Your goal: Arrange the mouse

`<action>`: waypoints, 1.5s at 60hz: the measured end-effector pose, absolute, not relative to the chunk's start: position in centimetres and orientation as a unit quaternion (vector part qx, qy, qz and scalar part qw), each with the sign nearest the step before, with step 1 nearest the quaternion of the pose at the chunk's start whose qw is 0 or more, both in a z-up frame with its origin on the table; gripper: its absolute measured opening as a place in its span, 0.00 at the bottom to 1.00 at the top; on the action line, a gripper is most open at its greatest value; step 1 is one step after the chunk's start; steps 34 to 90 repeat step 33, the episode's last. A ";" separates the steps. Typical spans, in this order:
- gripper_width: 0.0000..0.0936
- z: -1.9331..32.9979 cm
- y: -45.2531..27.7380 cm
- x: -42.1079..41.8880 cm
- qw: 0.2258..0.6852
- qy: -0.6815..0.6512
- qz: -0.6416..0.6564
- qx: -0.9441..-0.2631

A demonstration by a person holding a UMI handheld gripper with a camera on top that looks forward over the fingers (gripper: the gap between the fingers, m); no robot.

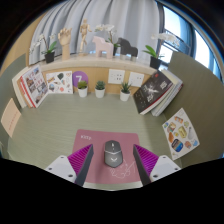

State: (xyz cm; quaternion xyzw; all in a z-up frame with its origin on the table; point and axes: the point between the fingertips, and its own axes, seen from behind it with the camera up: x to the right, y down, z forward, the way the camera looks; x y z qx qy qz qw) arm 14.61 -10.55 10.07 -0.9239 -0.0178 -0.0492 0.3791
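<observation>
Looking forward from the gripper (pixel 111 163), its two fingers (pixel 77 161) are spread wide and hold nothing. One grey mouse (pixel 113 154) sits between them with a gap at either side, resting on one pink mouse mat (pixel 108 140) on the green worktop (pixel 50 125). Beyond the mat, three small potted plants (pixel 100 88) stand in a row before a low shelf (pixel 100 64). One sheet of stickers (pixel 180 132) lies to the right. Open books (pixel 32 86) lean at the left.
</observation>
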 end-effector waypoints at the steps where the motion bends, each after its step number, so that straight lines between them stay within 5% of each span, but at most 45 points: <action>1: 0.85 10.9 -10.8 14.5 0.383 -0.018 -0.051 -0.922; 12: 0.85 19.3 -13.8 12.2 0.430 0.000 -0.046 -0.901; 25: 0.85 23.7 -18.6 9.1 0.460 0.018 -0.031 -0.887; 90: 0.85 24.0 -21.7 7.1 0.456 0.020 -0.031 -0.889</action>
